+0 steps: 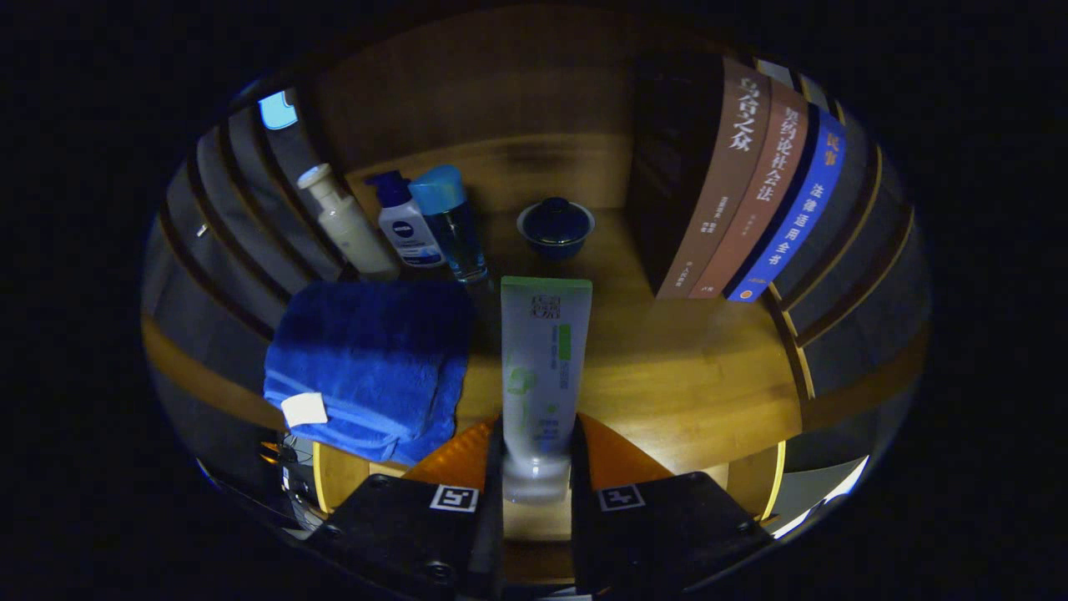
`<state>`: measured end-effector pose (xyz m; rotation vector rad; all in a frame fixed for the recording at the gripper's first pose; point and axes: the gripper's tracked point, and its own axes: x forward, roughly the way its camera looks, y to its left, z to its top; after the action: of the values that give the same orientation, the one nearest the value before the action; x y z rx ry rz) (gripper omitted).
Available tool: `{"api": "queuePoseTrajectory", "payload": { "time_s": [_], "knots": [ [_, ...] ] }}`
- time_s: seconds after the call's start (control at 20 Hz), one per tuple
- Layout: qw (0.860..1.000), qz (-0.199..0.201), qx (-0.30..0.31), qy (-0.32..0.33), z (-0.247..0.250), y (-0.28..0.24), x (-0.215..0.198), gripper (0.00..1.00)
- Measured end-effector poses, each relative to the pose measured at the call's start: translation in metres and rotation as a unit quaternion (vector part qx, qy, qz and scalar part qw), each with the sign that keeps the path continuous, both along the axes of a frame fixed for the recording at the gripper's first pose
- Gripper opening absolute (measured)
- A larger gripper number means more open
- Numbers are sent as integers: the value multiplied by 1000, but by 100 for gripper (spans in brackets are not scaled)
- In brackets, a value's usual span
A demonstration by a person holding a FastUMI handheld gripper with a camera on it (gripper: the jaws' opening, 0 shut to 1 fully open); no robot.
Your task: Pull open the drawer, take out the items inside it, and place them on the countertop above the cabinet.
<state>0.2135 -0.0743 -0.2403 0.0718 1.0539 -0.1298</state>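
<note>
gripper (536, 467) fingers pinching the cap end of a white-green tube (542, 376), tube over the wooden countertop (684, 376), blue towel (367, 367) just beside it

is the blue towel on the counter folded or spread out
Folded. The blue towel lies on the wooden countertop as a thick pad with stacked layered edges, beside the tube the gripper is shut on.

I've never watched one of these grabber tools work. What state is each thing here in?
gripper: shut on tube
tube: held, cap end between fingers
blue towel: folded, on countertop
three bottles: upright, capped
lidded cup: lid on
books: standing, closed
</note>
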Motion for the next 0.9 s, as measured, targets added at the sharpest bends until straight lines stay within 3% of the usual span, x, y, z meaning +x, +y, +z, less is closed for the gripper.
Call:
{"api": "queuePoseTrajectory", "payload": {
  "time_s": [0.35,0.65,0.9],
  "knots": [
    [999,-6,-12,37,-38,-10,12,37],
    [1000,-8,-5,19,-30,-9,17,53],
    [1000,-5,-6,-7,-11,-7,5,100]
  ]
}}
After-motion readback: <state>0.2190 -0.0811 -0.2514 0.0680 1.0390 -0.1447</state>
